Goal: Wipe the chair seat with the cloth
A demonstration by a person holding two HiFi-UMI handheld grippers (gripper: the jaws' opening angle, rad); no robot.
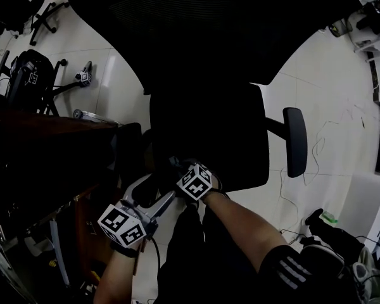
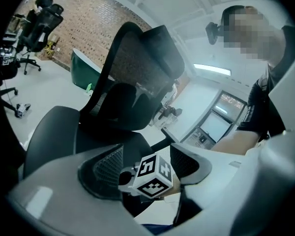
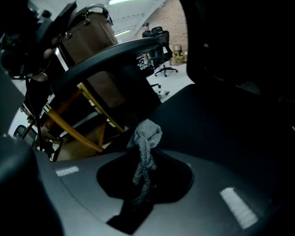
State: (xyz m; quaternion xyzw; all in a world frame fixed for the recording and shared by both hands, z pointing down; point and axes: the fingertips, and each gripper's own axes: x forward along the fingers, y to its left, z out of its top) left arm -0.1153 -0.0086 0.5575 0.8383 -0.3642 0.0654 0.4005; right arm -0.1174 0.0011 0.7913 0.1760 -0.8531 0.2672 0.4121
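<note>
Cloth (image 3: 147, 134): grey, twisted lengthwise, running along the jaws, its bunched end pointing out past the tips toward the chair seat (image 3: 211, 127).
Right hand-held gripper (image 3: 143, 176): clamping the cloth, hovering at the seat's front edge.
Left hand-held gripper (image 2: 145, 167): gaping wide, gripping nothing, sitting just beside the right one.

No word, number or brand name could be read anywhere. The only printed marks were black-and-white square code patterns, with no letters. One set stood on the white marker cube (image 1: 121, 225) of the left tongs (image 1: 151, 185), just off the front edge of the black mesh office chair (image 1: 209, 132). The other stood on the white marker cube (image 1: 195, 182) of the right tongs (image 1: 175, 164), at the chair's seat edge. The lit screen (image 2: 215, 127) beyond the chair was too blurred to read.
</note>
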